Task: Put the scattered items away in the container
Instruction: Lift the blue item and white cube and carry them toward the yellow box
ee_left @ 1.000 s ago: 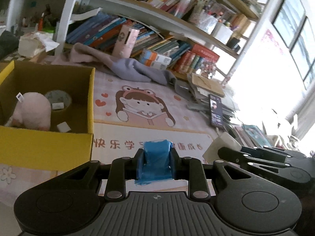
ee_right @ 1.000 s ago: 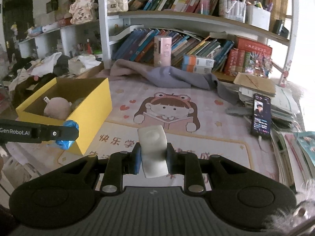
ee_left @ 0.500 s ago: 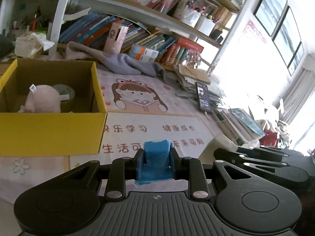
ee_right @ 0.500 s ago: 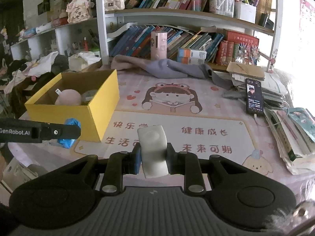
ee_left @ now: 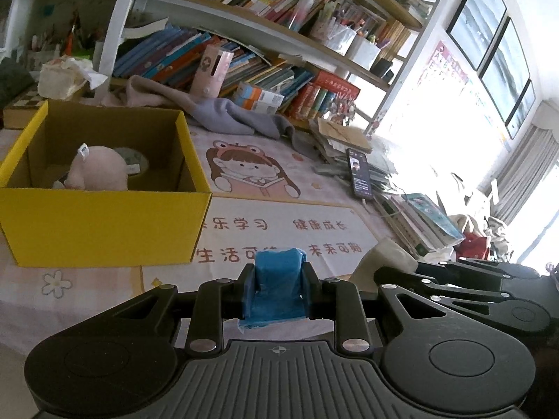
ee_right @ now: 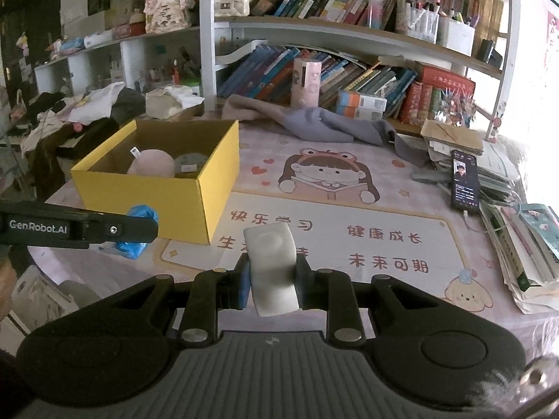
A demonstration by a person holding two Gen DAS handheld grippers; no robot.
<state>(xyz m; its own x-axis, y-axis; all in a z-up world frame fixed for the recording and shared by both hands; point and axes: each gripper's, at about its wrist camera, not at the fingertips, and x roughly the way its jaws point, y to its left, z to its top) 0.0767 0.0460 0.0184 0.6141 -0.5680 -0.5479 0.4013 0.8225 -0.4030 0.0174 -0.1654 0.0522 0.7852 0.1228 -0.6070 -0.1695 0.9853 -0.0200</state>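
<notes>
Now white oblong block (ee_right: 272, 269), smooth, rounded

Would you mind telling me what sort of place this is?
Most likely a child's study room at home: crowded bookshelves, a cartoon desk mat and pen pots.

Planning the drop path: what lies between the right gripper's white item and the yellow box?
In the right wrist view, only bare printed mat lies between the white item and the yellow box.
</notes>
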